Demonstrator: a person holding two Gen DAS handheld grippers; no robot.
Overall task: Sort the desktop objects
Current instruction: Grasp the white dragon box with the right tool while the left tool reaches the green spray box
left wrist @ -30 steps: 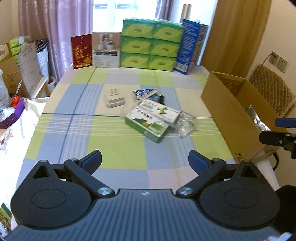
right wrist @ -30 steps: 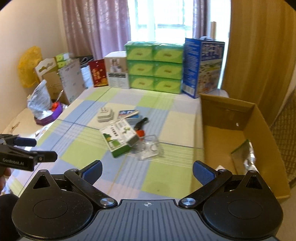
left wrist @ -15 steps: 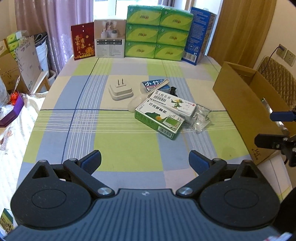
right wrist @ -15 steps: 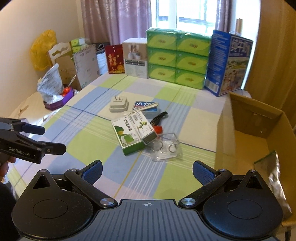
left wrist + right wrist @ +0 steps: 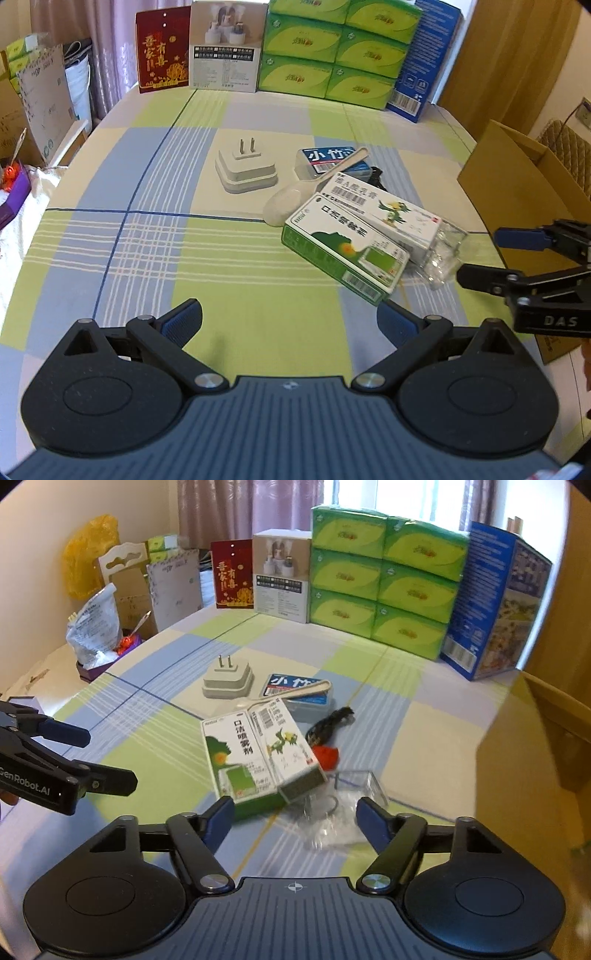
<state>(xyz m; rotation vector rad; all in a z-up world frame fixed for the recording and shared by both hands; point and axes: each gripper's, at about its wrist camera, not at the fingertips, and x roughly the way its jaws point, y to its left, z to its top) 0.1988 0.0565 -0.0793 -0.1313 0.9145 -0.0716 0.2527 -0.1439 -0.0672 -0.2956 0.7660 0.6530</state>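
Both hand-held grippers hover over the checked tablecloth (image 5: 236, 280) with their jaws spread wide and nothing between them. Seen from its own camera, the left gripper (image 5: 289, 320) sits low and level above the near edge of the table, its blue-padded fingertips (image 5: 184, 317) pointing toward the clutter in the middle; the corner of the green box (image 5: 345, 254) lies just ahead of its right finger. In the right wrist view the left gripper (image 5: 107, 755) comes in from the left edge, angled slightly downward, well apart from the pile.

The right gripper (image 5: 295, 818) is tilted down over the near side of the pile. Between and just beyond its fingers lies a crumpled clear plastic packet (image 5: 334, 812) with metal rings inside, and its left fingertip is just beside the near end of the green box (image 5: 236, 760). From the left wrist view the right gripper (image 5: 480, 254) reaches in from the right, in front of the open cardboard box (image 5: 517, 177) at the table's right edge.

The things to sort are clustered mid-table: the green box with a white medicine box (image 5: 284, 746) leaning on it, a white plug adapter (image 5: 228, 679) standing prongs-up, a blue-labelled pack (image 5: 299, 694) with a white spoon (image 5: 295, 199) across it, a black cord (image 5: 328, 720) and a small red item (image 5: 327, 756). Green tissue packs (image 5: 380, 576) are stacked along the far edge.
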